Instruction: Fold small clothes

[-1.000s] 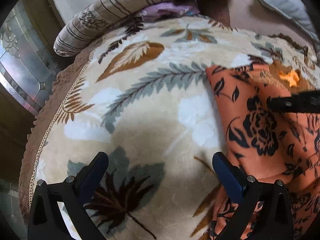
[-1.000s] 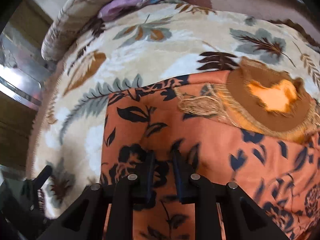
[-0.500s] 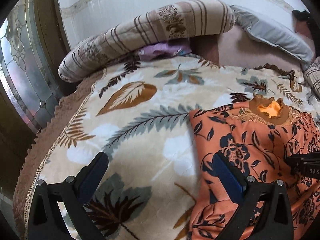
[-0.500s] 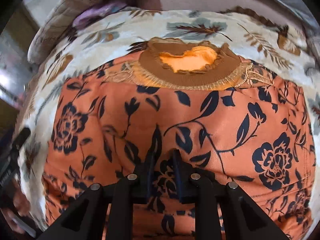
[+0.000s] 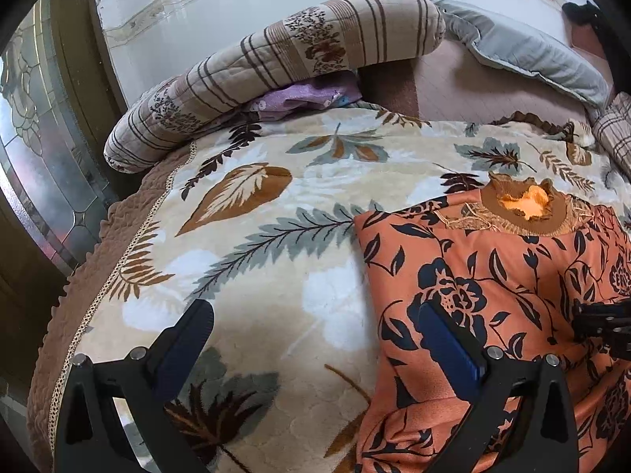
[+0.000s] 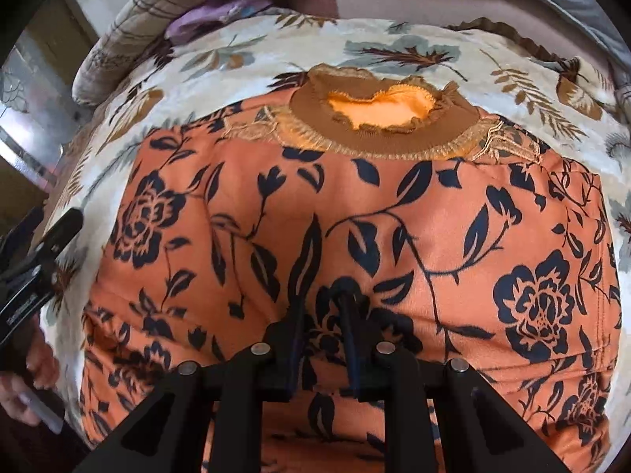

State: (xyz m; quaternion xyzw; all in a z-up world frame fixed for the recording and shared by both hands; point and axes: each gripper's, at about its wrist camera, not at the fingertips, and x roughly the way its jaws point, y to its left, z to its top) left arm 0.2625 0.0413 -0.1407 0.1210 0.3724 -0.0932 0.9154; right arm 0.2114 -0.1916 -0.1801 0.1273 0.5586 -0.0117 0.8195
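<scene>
An orange top (image 6: pixel 394 216) with black flowers and a brown ribbed collar (image 6: pixel 378 118) lies flat on the leaf-patterned blanket (image 5: pixel 276 236), collar towards the pillows. My right gripper (image 6: pixel 323 303) points steeply down at the top's lower middle, jaws narrow and pinching a raised crease of the cloth; it also shows as the right gripper (image 5: pixel 603 327) at the left wrist view's right edge. My left gripper (image 5: pixel 315 311) hangs wide open above the blanket, its right finger over the top (image 5: pixel 493 276) near its left edge, holding nothing. In the right wrist view the left gripper (image 6: pixel 43 252) sits far left.
A striped bolster (image 5: pixel 295 55) and a grey pillow (image 5: pixel 524 51) lie along the bed's head, with a purple cloth (image 5: pixel 303 96) tucked under the bolster. A glass-paned door (image 5: pixel 39 181) stands left of the bed. A hand (image 6: pixel 23 366) holds the left gripper.
My right gripper has slid from the top's left part to its lower middle, jaws staying narrow. The left gripper lifted and tilted up, so more of the bed's head shows.
</scene>
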